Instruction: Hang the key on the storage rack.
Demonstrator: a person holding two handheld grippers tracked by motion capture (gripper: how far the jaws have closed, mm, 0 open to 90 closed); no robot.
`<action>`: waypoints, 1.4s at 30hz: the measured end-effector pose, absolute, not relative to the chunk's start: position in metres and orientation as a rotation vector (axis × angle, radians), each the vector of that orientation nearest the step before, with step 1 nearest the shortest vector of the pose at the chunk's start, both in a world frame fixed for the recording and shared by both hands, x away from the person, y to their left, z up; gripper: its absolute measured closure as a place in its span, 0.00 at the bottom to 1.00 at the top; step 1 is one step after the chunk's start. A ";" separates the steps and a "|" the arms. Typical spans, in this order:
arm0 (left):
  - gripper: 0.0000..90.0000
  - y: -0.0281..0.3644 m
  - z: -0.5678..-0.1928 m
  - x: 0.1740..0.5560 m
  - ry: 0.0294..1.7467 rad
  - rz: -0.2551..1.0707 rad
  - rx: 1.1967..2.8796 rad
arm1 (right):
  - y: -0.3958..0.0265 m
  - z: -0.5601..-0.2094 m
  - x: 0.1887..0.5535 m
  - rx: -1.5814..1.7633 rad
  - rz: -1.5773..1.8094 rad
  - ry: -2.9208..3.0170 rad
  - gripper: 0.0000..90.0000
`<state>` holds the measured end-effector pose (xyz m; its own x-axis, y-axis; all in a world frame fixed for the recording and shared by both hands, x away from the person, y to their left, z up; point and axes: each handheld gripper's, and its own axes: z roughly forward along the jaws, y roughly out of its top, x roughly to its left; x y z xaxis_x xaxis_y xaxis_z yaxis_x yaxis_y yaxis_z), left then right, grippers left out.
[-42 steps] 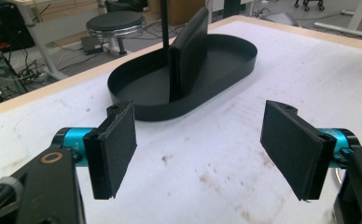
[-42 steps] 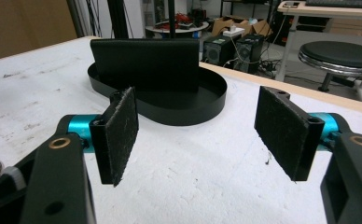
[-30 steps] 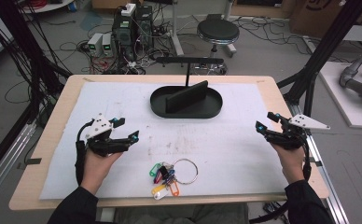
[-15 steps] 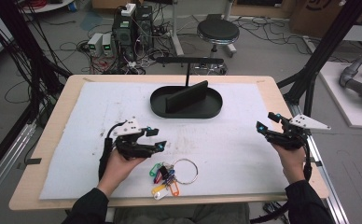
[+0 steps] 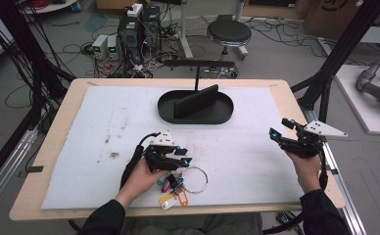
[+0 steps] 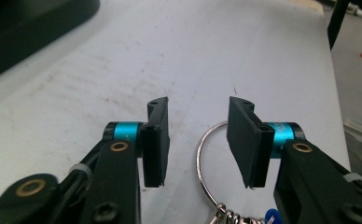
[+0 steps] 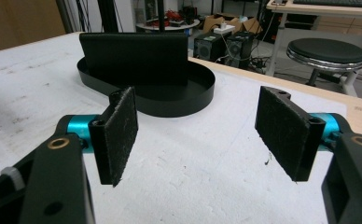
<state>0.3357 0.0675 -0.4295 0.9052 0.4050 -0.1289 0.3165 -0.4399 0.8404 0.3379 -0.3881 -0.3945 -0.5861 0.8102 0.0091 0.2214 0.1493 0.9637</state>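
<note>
1. Left gripper now over the keys. Was far off to the left a moment ago, near the mat's edge.
2. Jaws just been closing, now half spread. Nothing pinched yet.
3. Ring lying on the mat, partly in the gap between the jaws, nearer the right one, not touching either pad. Keys and tags just below the jaws, at the bottom of the left gripper view.
4. Means a grab of the ring looks close: probably a bit lower, then squeeze.
5. Right gripper in the same spot as before, jaws wide apart, holding nothing.
6. Tray ahead of the right jaws, well apart from the keys.
</note>
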 end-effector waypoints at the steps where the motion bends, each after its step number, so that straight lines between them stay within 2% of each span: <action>1: 0.68 0.065 -0.433 0.337 0.518 0.108 2.100 | -0.388 -0.394 0.338 0.980 1.453 1.903 0.34; 10: 0.84 0.051 -0.442 0.332 0.471 0.131 2.223 | -0.388 -0.395 0.338 0.979 1.456 1.907 0.34; 15: 0.87 0.046 -0.448 0.329 0.442 0.167 2.284 | -0.388 -0.395 0.337 0.981 1.454 1.903 0.34; 20: 0.96 0.047 -0.449 0.326 0.440 0.201 2.269 | -0.388 -0.395 0.337 0.975 1.456 1.903 0.34; 25: 0.96 0.049 -0.449 0.327 0.455 0.207 2.245 | -0.388 -0.394 0.337 0.973 1.457 1.903 0.34; 28: 0.96 0.056 -0.442 0.328 0.491 0.218 2.170 | -0.388 -0.394 0.337 0.965 1.459 1.897 0.36; 37: 0.96 0.084 -0.408 0.324 0.488 0.402 1.975 | -0.389 -0.393 0.337 0.968 1.463 1.890 0.36; 42: 0.96 0.085 -0.406 0.321 0.458 0.412 1.968 | -0.388 -0.393 0.337 0.968 1.466 1.891 0.36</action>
